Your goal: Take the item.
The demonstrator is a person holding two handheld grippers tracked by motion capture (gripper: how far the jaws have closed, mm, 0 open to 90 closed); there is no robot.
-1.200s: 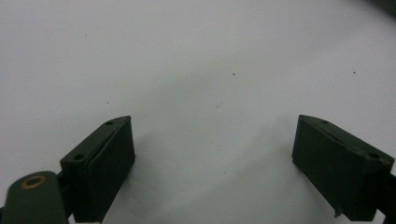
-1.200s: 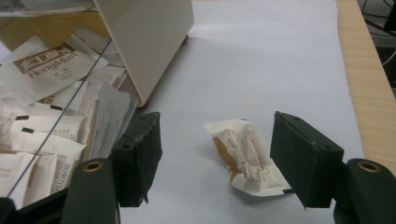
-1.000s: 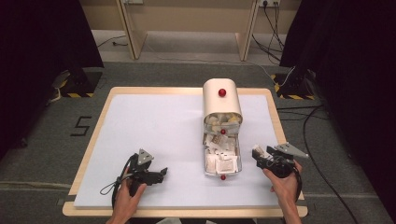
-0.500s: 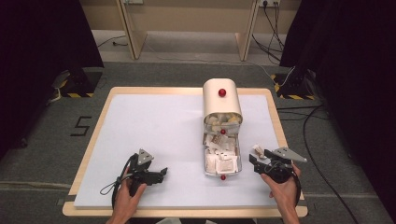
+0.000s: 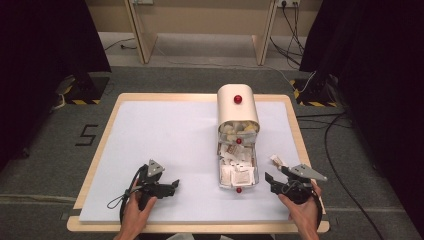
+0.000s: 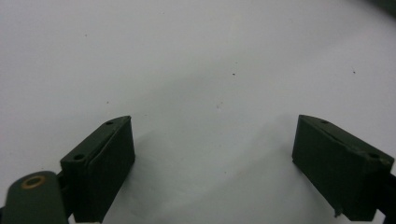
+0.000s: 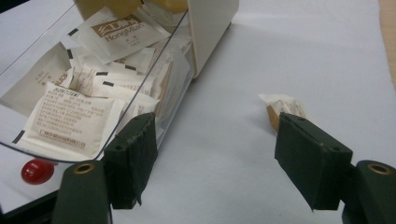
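A cream box (image 5: 238, 107) with a red knob stands mid-table, its clear drawer (image 5: 237, 171) pulled out toward me and full of white sachets (image 7: 77, 116). One small sachet (image 5: 276, 160) lies on the white mat to the right of the drawer; in the right gripper view this sachet (image 7: 283, 106) sits just past the right jaw. My right gripper (image 5: 274, 178) is open and empty, low beside the drawer's front corner. My left gripper (image 5: 172, 186) rests open over bare mat at the near left, holding nothing (image 6: 215, 154).
A wooden-edged table (image 5: 107, 122) carries the white mat (image 5: 165, 135). A red knob (image 7: 37, 171) marks the drawer's front. Black curtains, cables and a grey floor surround the table.
The right gripper has drawn back slightly toward the near edge, away from the small sachet. The left gripper has stayed still.
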